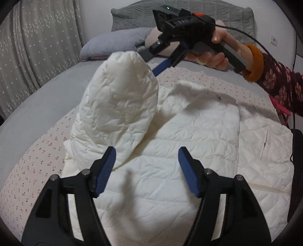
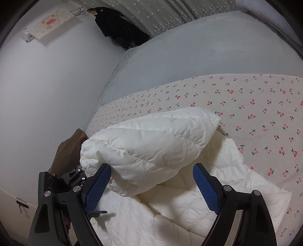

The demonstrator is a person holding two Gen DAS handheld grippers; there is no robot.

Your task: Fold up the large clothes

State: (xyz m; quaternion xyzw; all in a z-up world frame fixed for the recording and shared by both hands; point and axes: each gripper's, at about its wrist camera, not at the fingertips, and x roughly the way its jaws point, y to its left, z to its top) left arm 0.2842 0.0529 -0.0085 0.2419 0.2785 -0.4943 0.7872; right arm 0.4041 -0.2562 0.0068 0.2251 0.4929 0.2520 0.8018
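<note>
A white quilted jacket [image 1: 189,143] lies spread on a cherry-print sheet [image 1: 37,151] on the bed. One of its sleeves [image 1: 117,106] stands raised over the jacket's left side. My left gripper [image 1: 146,151] is open just above the jacket body, and the sleeve's lower edge lies against its left finger [image 1: 106,170], unpinched. A hand [image 1: 210,58] holds my right gripper [image 1: 149,64] beyond the sleeve's tip. In the right wrist view the same sleeve [image 2: 151,147] hangs between the wide-open fingers of my right gripper [image 2: 151,167], with neither pad pressing on it.
The grey bed cover [image 1: 32,113] surrounds the sheet. Grey pillows [image 1: 113,43] and a quilted headboard [image 1: 136,17] stand at the far end. A starred curtain [image 1: 34,47] hangs left. A cable [image 1: 246,36] trails from the right gripper. A white wall [image 2: 47,94] borders the bed.
</note>
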